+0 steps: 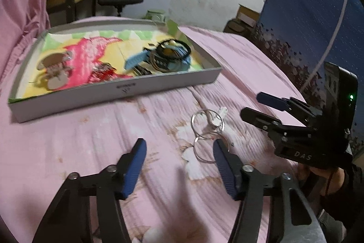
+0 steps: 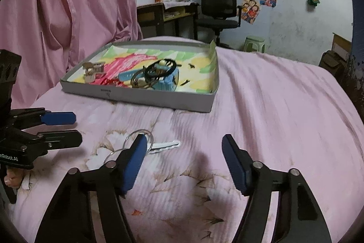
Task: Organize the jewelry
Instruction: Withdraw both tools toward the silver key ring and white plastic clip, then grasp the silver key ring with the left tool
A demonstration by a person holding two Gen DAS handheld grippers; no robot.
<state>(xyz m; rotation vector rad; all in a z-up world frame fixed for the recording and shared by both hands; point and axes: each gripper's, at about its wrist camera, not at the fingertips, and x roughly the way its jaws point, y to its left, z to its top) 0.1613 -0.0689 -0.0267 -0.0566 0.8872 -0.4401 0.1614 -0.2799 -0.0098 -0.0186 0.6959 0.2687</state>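
Pink bedspread (image 1: 68, 152): short of the tray (image 1: 118, 92), both my grippers, left (image 1: 179, 165) and right (image 2: 184, 161), hang open and empty; I should straddle the key ring (image 1: 208, 126) squarely before closing

Pink bedspread (image 2: 261, 106) with pale floral print; grey tray (image 2: 141, 95), lining yellow, green, hot pink; light-blue watch (image 2: 168, 81); black band (image 1: 175, 49); silver key rings (image 1: 206, 129); blue gripper pads (image 1: 134, 170).
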